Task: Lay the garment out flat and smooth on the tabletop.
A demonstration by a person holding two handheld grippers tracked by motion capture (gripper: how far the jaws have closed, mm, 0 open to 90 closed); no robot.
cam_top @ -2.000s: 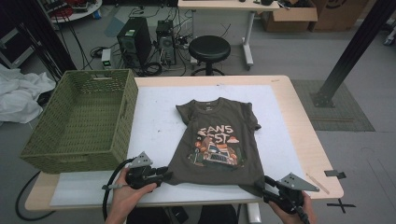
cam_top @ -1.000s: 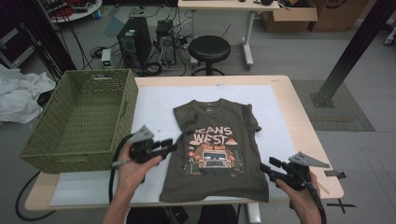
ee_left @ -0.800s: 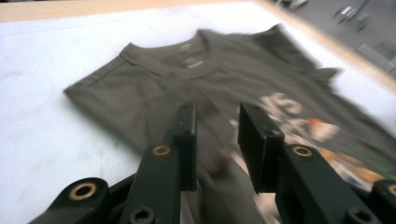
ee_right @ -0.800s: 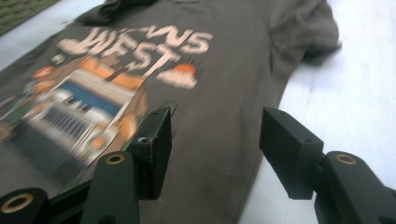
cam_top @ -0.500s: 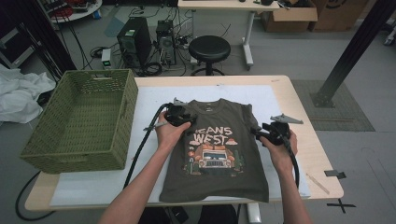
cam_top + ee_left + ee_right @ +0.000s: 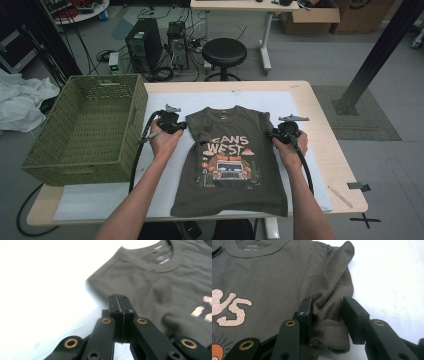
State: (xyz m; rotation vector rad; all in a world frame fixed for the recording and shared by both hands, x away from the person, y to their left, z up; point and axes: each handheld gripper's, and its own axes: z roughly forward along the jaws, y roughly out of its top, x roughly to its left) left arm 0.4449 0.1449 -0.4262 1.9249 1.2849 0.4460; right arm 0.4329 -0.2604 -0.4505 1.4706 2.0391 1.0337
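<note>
A dark olive T-shirt point(image 6: 230, 160) with a printed truck lies flat, face up, on a white mat. My left gripper point(image 6: 184, 125) is at the shirt's left sleeve. In the left gripper view its jaws point(image 6: 118, 298) have just closed and stand pressed together at the edge of the shirt point(image 6: 155, 287), with no cloth visible between them. My right gripper point(image 6: 272, 134) is at the other sleeve. There its jaws point(image 6: 327, 301) have just been closing and squeeze the bunched sleeve point(image 6: 332, 285) of the shirt point(image 6: 267, 277).
A green woven basket point(image 6: 125, 125) stands at the table's left end, close to my left hand. The white mat point(image 6: 165, 190) covers most of the wooden table point(image 6: 320, 115). Beyond the far edge are a black stool point(image 6: 224, 50) and computer towers.
Both hands travelled from the shirt's lower hem up along its sides to the sleeves. The left jaws have shut and the right jaws have closed onto the sleeve.
</note>
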